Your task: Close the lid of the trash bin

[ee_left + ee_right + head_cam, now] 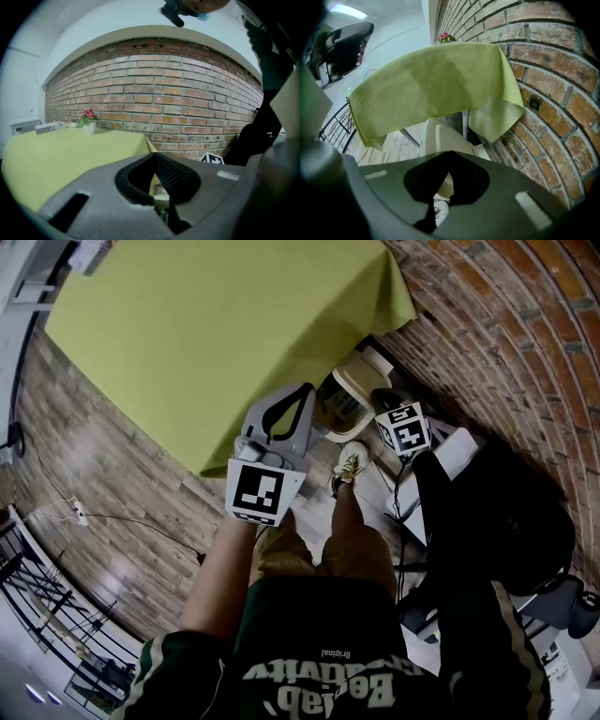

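A cream trash bin (345, 399) stands on the floor under the table's near corner, by the brick wall. Its lid (371, 365) looks raised at the back. My left gripper (302, 395) hovers just left of the bin, jaws shut and empty. My right gripper (383, 399) hangs close to the bin's right side, jaws also shut on nothing. In the left gripper view the left gripper (154, 157) faces the wall, with a sliver of the bin (161, 193) below the jaws. The right gripper (449, 154) looks onto the bin's cream surface (436, 138).
A table with a yellow-green cloth (216, 324) overhangs the bin. The brick wall (506, 343) runs along the right. A person's shoe (350, 463) stands just before the bin. A small flower pot (89, 125) sits on the table. Dark bags (506, 521) lie at the right.
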The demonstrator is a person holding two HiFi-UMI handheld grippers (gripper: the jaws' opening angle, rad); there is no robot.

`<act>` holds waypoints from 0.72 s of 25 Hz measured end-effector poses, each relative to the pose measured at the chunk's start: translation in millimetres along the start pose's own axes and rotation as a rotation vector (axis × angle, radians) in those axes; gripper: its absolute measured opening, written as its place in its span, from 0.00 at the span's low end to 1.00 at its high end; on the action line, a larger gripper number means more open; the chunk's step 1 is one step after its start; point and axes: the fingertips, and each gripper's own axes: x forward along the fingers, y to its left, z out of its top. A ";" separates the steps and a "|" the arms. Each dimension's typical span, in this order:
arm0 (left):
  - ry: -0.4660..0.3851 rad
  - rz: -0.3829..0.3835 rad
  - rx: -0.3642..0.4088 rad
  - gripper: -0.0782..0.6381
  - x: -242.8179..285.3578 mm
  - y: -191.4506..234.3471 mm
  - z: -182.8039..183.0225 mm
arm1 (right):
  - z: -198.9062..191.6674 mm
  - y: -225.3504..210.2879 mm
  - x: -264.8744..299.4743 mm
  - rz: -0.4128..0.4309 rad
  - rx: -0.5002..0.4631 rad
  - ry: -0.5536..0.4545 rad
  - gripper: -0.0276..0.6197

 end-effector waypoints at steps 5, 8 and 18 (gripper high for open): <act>-0.004 0.008 -0.002 0.12 -4.7 3.7 -4.3 | -8.2 14.3 6.2 0.013 0.006 0.004 0.06; -0.007 0.008 -0.004 0.12 -7.0 6.3 -7.1 | -11.0 20.9 9.4 0.017 0.009 0.007 0.06; 0.020 -0.001 -0.004 0.12 -7.2 11.4 -27.6 | -29.3 35.1 26.0 0.033 0.058 0.017 0.06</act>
